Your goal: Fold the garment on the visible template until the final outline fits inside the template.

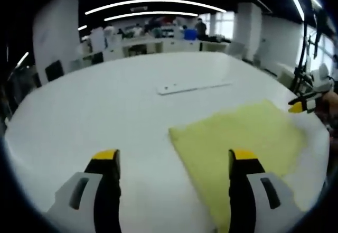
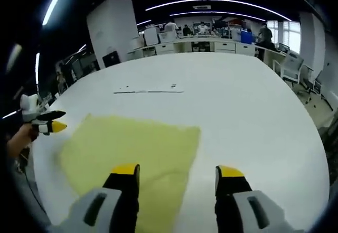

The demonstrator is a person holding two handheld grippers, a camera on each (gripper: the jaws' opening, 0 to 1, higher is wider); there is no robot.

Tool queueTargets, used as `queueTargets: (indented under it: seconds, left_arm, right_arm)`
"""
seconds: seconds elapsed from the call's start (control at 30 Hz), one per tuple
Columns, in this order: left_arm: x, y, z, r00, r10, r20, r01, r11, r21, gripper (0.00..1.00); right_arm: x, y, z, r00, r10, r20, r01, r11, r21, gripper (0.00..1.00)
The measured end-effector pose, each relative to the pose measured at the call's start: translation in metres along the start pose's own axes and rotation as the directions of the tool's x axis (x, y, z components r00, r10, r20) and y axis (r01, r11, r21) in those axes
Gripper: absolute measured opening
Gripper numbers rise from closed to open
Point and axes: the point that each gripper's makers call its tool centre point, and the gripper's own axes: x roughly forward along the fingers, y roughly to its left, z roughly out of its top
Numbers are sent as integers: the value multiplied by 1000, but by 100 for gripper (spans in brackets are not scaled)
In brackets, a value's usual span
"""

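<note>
While yellow garment (image 1: 240, 138) lies flat, white strip (image 1: 193, 87) beyond, table (image 1: 105, 111).

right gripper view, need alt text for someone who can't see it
A yellow cloth lies flat on a white table, with the open right hand-held gripper hovering over the cloth's near right corner. The left hand-held gripper sits at the cloth's far left edge, and a white strip lies farther back.

Pale yellow garment (image 1: 240, 140), folded flat into a rough rectangle; apparently on white table (image 2: 237, 95)
</note>
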Motion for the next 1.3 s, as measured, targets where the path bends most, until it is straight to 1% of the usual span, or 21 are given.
queueTargets:
  seconds: [0.07, 0.2, 0.33, 0.43, 0.53, 0.57, 0.67, 0.7, 0.83, 0.97, 1.03, 1.07, 1.1, 1.2, 1.27, 1.3]
  left_arm:
    - [-5, -3, -6, 1000, -11, -10, 11, 1000, 4, 79]
    - [-12, -9, -22, 998, -31, -52, 33, 999, 28, 74]
    - [-19, -11, -35, 996, -43, -80, 45, 999, 26, 73]
    - [-23, -10, -40, 995, -54, -83, 56, 998, 21, 70]
    - [-28, -14, -44, 994, -82, -73, 83, 996, 13, 67]
    - [-30, -17, -44, 993, -102, -61, 102, 995, 6, 64]
    - [-35, -19, -51, 991, -119, -68, 119, 993, -1, 60]
    - [-37, -20, -54, 990, -127, -68, 128, 992, 4, 60]
    - [-41, -25, -65, 983, -166, -77, 168, 986, 19, 53]
    - [-47, -34, -71, 977, -204, -71, 205, 979, 15, 48]
    - [-48, -37, -75, 973, -217, -84, 220, 975, 24, 46]
    - [-50, -40, -79, 969, -226, -102, 230, 973, 22, 45]
    - [-50, -41, -81, 968, -226, -110, 229, 973, 22, 44]
    - [-52, -44, -86, 965, -237, -117, 240, 971, 18, 42]
    - [-55, -48, -89, 957, -263, -118, 265, 964, -4, 35]
    - [-55, -48, -90, 957, -265, -119, 266, 964, -9, 33]
  right_arm:
    - [-4, 3, -4, 1000, 5, -4, -5, 1000, -1, 56]
    - [-10, 6, -12, 1000, 12, -17, -12, 1000, 1, 53]
    - [-19, 9, -20, 999, 14, -29, -14, 1000, -6, 52]
    - [-25, 12, -28, 999, 18, -41, -19, 1000, -9, 52]
    - [-31, 16, -35, 998, 29, -49, -29, 1000, -5, 50]
    - [-32, 18, -38, 998, 39, -51, -39, 999, 3, 49]
    - [-36, 24, -47, 996, 64, -65, -61, 997, 41, 47]
    - [-37, 25, -49, 996, 65, -65, -63, 997, 36, 47]
    - [-40, 25, -60, 994, 69, -82, -66, 997, 34, 45]
    - [-43, 26, -67, 993, 80, -88, -77, 996, 35, 44]
    - [-44, 27, -69, 992, 83, -93, -80, 996, 37, 43]
    - [-46, 27, -70, 992, 88, -95, -85, 996, 38, 42]
    - [-47, 26, -71, 991, 91, -95, -88, 995, 39, 40]
    - [-49, 27, -74, 990, 105, -96, -101, 994, 46, 38]
    - [-51, 29, -78, 988, 121, -99, -117, 992, 46, 34]
    - [-52, 29, -79, 987, 124, -101, -120, 992, 45, 33]
